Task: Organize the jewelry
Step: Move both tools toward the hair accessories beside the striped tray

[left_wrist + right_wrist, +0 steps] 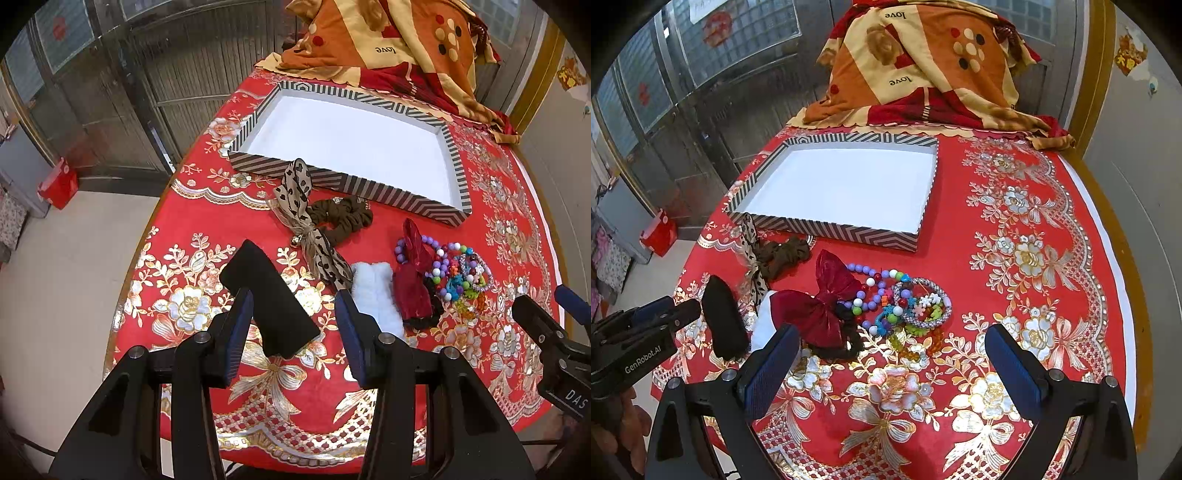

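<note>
Beaded bracelets (pixel 905 306) lie heaped on the red tabletop (pixel 960 258) near the empty striped box (pixel 849 230), beside a crimson bow (pixel 820 302). Left gripper (pixel 293 325) spread above a black pad (pixel 269 302); right gripper (pixel 892 365) spread, holding nothing.

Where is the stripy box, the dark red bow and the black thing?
Stripy box (pixel 849 230): right wrist view, on its near striped wall.
Dark red bow (pixel 820 306): right wrist view, on the bow's middle.
Black thing (pixel 269 302): left wrist view, on its flat top.
</note>
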`<state>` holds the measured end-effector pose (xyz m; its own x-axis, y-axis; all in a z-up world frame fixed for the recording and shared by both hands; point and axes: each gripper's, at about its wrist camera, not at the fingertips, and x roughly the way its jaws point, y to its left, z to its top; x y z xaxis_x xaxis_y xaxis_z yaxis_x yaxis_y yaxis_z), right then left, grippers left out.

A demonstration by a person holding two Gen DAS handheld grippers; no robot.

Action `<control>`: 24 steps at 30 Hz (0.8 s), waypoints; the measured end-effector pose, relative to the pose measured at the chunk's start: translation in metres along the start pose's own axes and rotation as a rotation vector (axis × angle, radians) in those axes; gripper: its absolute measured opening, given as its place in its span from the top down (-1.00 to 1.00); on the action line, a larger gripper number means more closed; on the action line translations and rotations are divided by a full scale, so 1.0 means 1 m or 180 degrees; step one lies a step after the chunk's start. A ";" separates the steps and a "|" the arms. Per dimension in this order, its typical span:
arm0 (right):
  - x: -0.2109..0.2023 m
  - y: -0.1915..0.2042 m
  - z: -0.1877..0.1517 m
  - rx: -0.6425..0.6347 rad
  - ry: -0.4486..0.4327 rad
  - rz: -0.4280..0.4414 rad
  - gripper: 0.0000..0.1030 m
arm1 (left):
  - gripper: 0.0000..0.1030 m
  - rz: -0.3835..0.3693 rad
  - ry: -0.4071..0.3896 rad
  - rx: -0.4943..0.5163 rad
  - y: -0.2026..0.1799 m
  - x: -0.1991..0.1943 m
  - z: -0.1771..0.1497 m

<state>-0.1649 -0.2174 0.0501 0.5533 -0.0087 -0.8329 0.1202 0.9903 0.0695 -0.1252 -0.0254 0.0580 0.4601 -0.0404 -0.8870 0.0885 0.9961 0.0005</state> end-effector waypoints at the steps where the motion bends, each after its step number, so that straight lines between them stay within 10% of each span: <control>1: 0.000 0.000 0.000 -0.0004 0.0006 0.0002 -0.94 | 0.12 -0.0002 0.0002 0.0002 0.000 0.000 0.000; 24: 0.003 0.000 -0.001 -0.0055 0.0053 0.0015 -0.94 | 0.12 0.0091 0.0035 0.0023 -0.001 0.004 -0.002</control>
<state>-0.1643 -0.2175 0.0472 0.5401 -0.0018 -0.8416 0.1033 0.9926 0.0642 -0.1254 -0.0262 0.0529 0.4526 -0.0111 -0.8916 0.0818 0.9962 0.0291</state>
